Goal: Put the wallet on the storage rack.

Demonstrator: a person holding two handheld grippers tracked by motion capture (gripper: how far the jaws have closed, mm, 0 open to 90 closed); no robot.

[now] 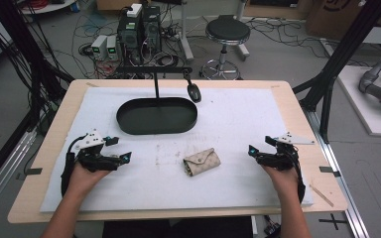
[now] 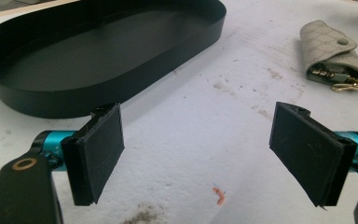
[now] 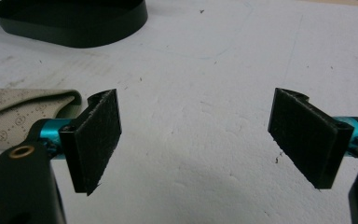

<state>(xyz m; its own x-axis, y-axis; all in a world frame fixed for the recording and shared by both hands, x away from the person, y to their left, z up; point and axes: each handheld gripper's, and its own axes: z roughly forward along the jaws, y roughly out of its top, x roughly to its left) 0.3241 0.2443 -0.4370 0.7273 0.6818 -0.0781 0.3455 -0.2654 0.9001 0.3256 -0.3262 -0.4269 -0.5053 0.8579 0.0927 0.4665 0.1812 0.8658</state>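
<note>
A beige patterned key pouch [image 1: 202, 161] lies on the white mat near the middle, its snap flap closed and a gold clasp showing at its open end [image 2: 334, 53]. A black oval tray [image 1: 157, 115] sits empty behind it. My left gripper [image 1: 121, 157] rests low at the left of the mat, open, nothing between its pads [image 2: 100, 149]. My right gripper [image 1: 254, 151] is at the right, open too, with the pouch [image 3: 14, 116] just beyond its left pad [image 3: 95, 140].
The white mat [image 1: 238, 114] covers a wooden table [image 1: 59, 106]. A black stand with a small camera head [image 1: 194, 91] rises behind the tray. A stool [image 1: 226, 32], computers and cables stand on the floor beyond the table.
</note>
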